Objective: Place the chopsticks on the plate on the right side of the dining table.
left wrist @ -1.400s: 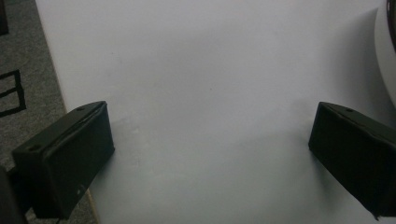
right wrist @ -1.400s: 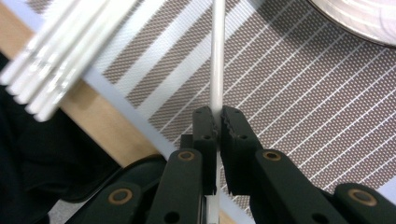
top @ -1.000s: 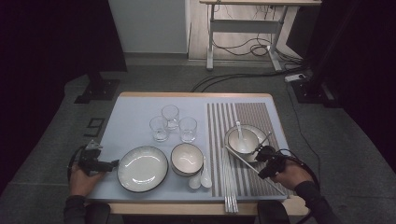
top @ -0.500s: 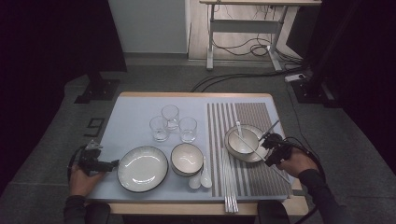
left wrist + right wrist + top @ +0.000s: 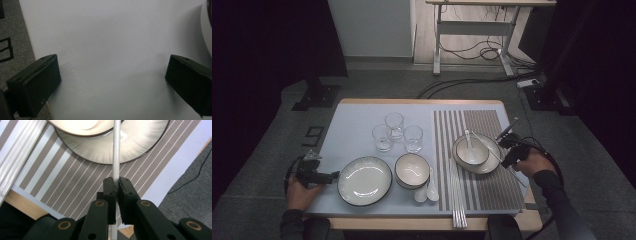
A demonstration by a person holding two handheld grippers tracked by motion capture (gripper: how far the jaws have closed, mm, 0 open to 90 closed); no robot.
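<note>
While 1 white chopstick (image 5: 116, 157) is clamped in the right gripper (image 5: 116, 185) fingers over the plate (image 5: 492, 162) at right of frame, placement is judged unfinished; the left gripper (image 5: 112, 75) fingers gape empty over the worktop (image 5: 112, 37)

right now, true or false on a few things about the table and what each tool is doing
1. The right tool is shut on a white chopstick. True.
2. The left tool grips the plate. False: it is open over bare table.
3. Three glasses stand together. True.
4. The spoon in the right-hand bowl lies flat on the mat. False: the spoon leans inside that bowl.
</note>
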